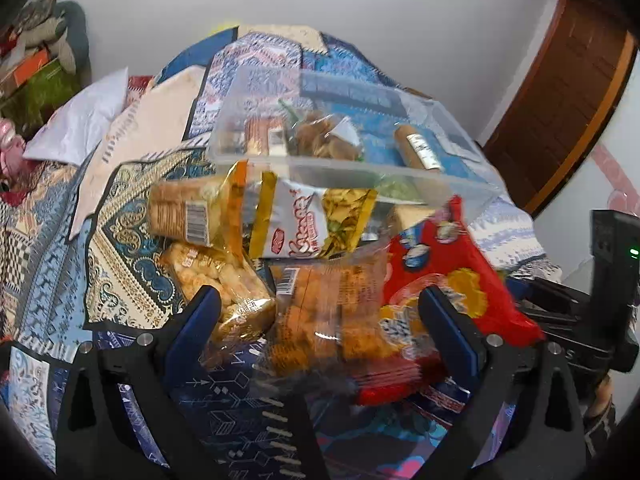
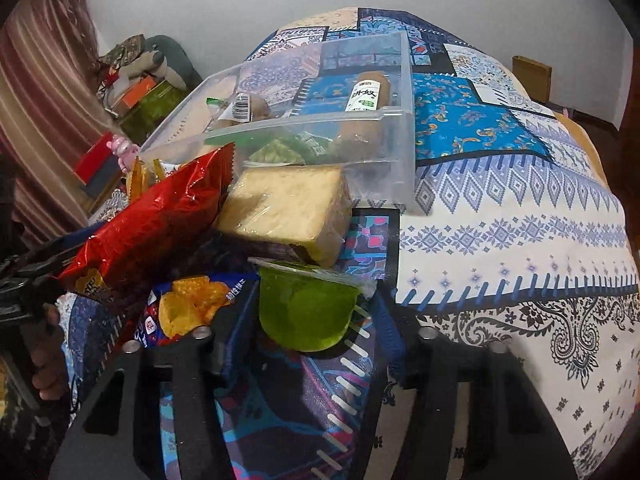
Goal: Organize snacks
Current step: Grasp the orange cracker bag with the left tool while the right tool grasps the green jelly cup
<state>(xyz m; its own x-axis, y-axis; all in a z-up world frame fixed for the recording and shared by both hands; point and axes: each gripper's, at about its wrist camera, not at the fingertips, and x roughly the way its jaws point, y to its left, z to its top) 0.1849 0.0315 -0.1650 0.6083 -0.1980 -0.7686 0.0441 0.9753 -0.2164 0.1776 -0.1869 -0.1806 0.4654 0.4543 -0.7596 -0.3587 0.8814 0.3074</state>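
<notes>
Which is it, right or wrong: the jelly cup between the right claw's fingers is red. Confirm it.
Wrong on colour: the jelly cup between the right claw's fingers is green, not red, as the right wrist view shows.

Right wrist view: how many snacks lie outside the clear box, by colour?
Red bag: 1
Blue chip bag: 1
Green jelly cup: 1
Pale wrapped block: 1
Yellow packet, mostly hidden: 1
Total: 5
</notes>
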